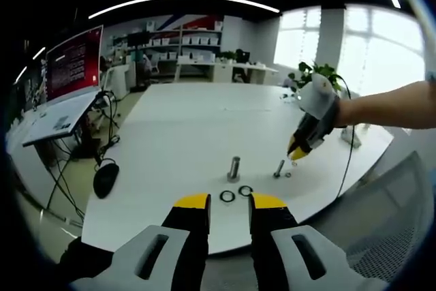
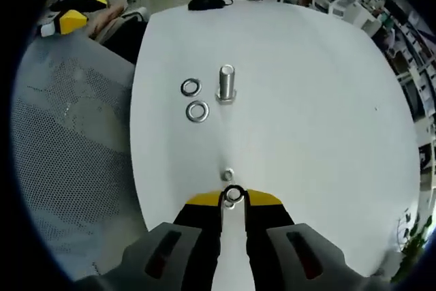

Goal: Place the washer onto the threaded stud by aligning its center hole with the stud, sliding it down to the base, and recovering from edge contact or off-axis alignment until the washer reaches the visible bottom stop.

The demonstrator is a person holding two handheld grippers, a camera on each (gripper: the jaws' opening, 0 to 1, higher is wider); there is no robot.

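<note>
A tall threaded stud (image 1: 234, 168) (image 2: 227, 83) stands upright on its hex base on the white table (image 2: 306, 100). A shorter stud (image 1: 279, 168) (image 2: 228, 174) stands closer to the table's edge. My right gripper (image 2: 234, 197) (image 1: 298, 153) is shut on a washer (image 2: 234, 193), which hangs just short of the short stud and slightly above it. Two loose washers (image 2: 191, 87) (image 2: 197, 111) lie flat beside the tall stud, also seen as a washer pair (image 1: 236, 193). My left gripper (image 1: 230, 202) (image 2: 68, 11) stands open at the table's near edge, nothing between its fingers.
A grey mesh chair (image 2: 68, 155) (image 1: 388, 230) stands against the table's edge by the studs. A black mouse (image 1: 105, 176) (image 2: 204, 3) lies at one end of the table. A person's hand (image 1: 381, 108) holds the right gripper. Desks, a monitor and plants lie beyond.
</note>
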